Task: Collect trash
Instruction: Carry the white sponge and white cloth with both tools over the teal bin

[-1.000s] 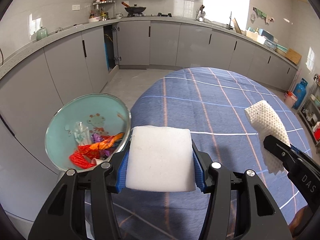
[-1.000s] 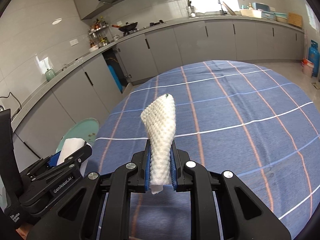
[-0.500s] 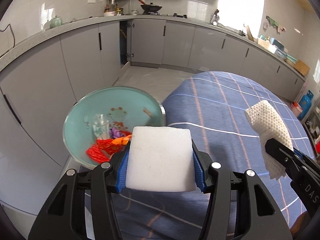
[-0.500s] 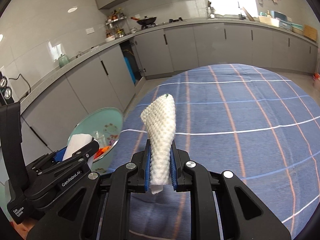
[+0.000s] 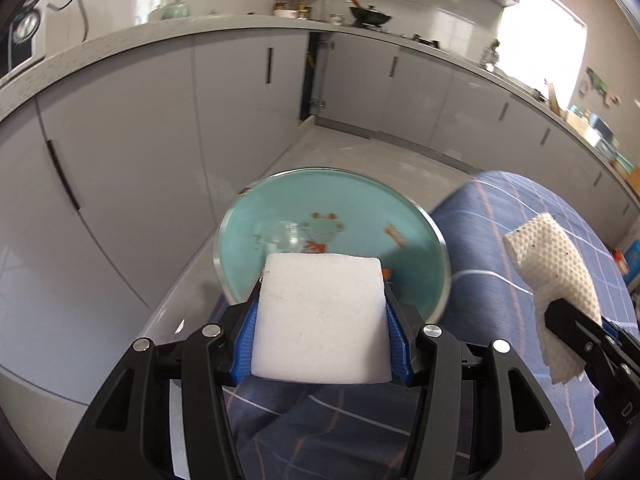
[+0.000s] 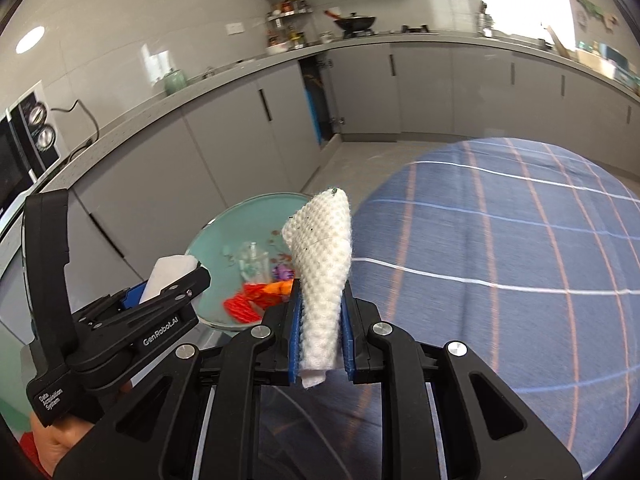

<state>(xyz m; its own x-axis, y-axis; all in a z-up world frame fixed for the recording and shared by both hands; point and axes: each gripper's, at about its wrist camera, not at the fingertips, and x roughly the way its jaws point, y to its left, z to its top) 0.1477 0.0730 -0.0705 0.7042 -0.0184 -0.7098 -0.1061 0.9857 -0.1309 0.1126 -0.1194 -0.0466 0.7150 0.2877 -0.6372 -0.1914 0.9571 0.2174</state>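
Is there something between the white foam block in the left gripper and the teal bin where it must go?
Nothing visible does. The white foam block is clamped in the left gripper, and the teal bin lies open just beyond and below it, with only earlier trash inside.

Home kitchen (grey cabinets, wok on stove)

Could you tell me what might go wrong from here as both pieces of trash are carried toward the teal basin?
1. The white foam block in the left hand-held gripper hides the near part of the teal basin, so a release could miss the rim.
2. The textured paper towel in the right hand-held gripper appears to hang above the table edge, beside the basin; dropped now, it might land on the blue checked tablecloth.
3. The grippers are close together and could bump.
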